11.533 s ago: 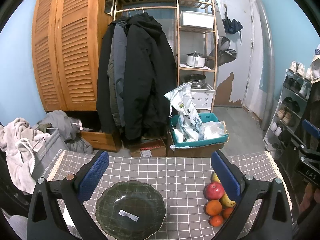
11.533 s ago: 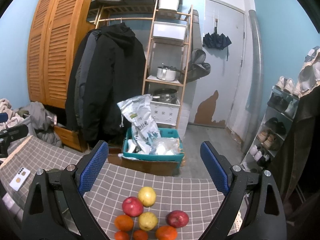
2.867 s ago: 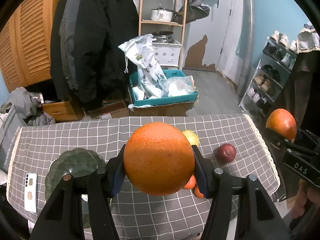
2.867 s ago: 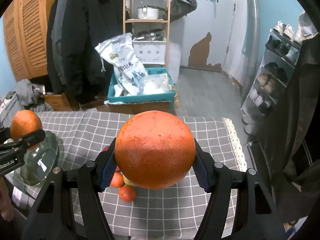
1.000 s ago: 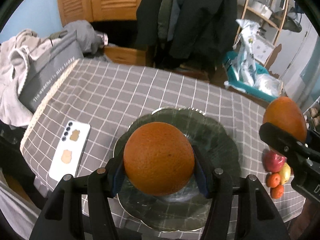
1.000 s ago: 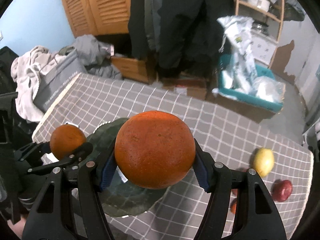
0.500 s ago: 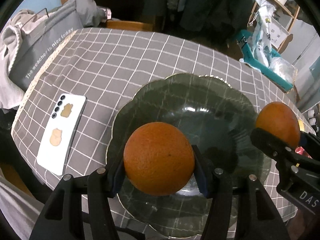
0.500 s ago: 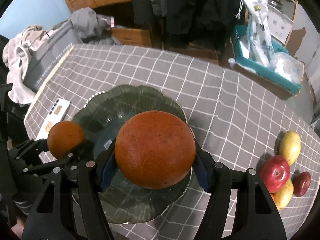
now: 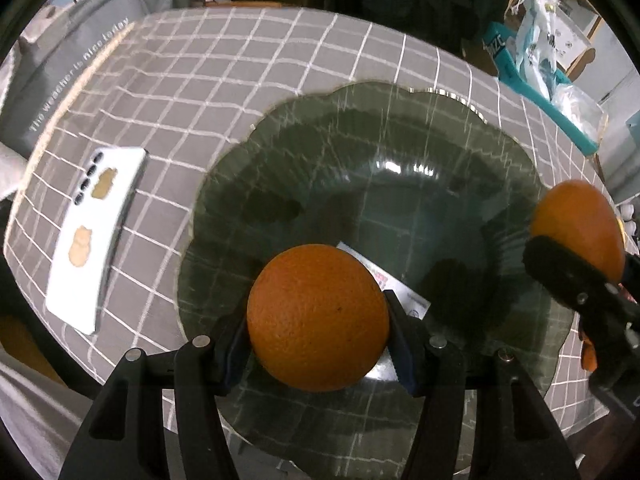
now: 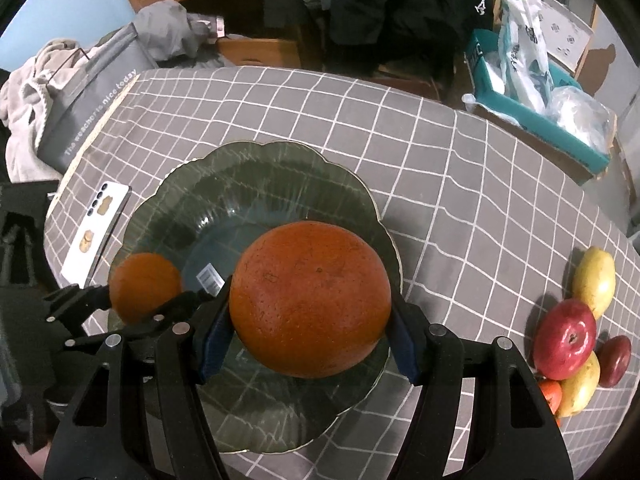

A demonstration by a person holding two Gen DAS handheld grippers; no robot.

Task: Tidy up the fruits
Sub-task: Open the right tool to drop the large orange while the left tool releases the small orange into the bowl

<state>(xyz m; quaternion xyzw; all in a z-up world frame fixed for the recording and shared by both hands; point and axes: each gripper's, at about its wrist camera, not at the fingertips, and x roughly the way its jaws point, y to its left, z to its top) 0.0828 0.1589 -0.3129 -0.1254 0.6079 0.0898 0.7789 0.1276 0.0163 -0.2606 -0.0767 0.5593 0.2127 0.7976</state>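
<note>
My left gripper (image 9: 318, 320) is shut on an orange (image 9: 318, 316) and holds it low over the near left part of the dark green glass bowl (image 9: 360, 128). My right gripper (image 10: 310, 308) is shut on a larger, darker orange (image 10: 310, 300) over the bowl's (image 10: 256, 176) right half. Each view shows the other gripper with its orange: the right one in the left wrist view (image 9: 576, 228), the left one in the right wrist view (image 10: 144, 284). A white label (image 10: 210, 276) lies on the bowl's bottom.
The bowl stands on a grey checked tablecloth (image 10: 460, 184). A white phone (image 9: 96, 232) lies left of the bowl. Apples, yellow fruits and small oranges (image 10: 576, 328) sit in a cluster at the right. A grey bag (image 10: 88, 92) and a teal bin (image 10: 536, 100) stand beyond the table's edge.
Both grippers have come down closer to the bowl, each still holding its orange. The bowl now fills more of both views.
</note>
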